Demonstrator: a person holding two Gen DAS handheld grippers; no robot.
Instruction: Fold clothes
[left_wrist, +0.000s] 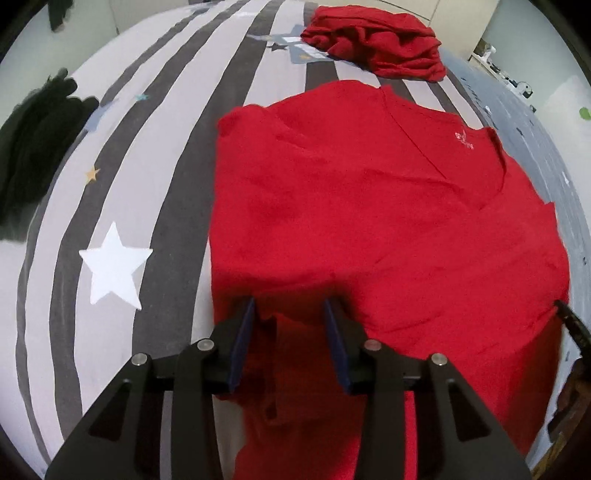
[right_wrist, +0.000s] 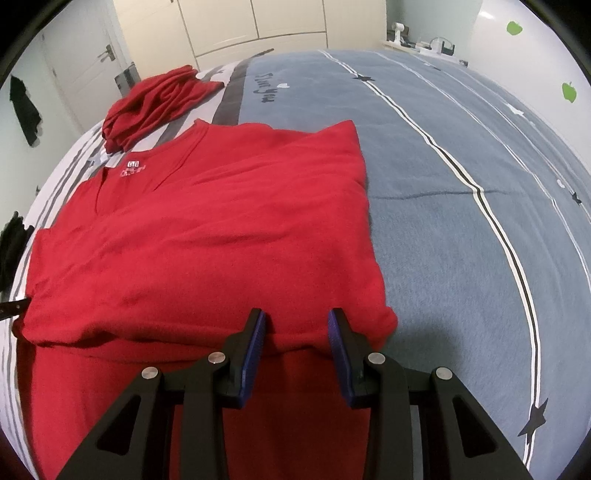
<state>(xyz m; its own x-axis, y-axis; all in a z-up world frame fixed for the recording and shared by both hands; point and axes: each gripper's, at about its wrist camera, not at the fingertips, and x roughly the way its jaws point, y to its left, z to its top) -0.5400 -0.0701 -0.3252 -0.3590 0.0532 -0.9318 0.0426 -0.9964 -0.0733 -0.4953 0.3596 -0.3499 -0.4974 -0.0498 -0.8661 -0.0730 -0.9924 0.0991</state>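
Left wrist: two red garments (left_wrist: 369, 206), one folded pile (left_wrist: 376, 40).

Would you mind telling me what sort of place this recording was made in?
Most likely a home bedroom: a red shirt lies on a bed with a striped, star-print cover, cream wardrobe doors stand behind it, and a room door is beside them.

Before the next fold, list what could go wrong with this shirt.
1. The left gripper and right gripper both stand open over the shirt; closing now might pinch one layer only, so the fold could drag unevenly.
2. The shirt's near part hangs off the bed edge; a pull could slide it down.
3. A far throw may land it on the red pile.
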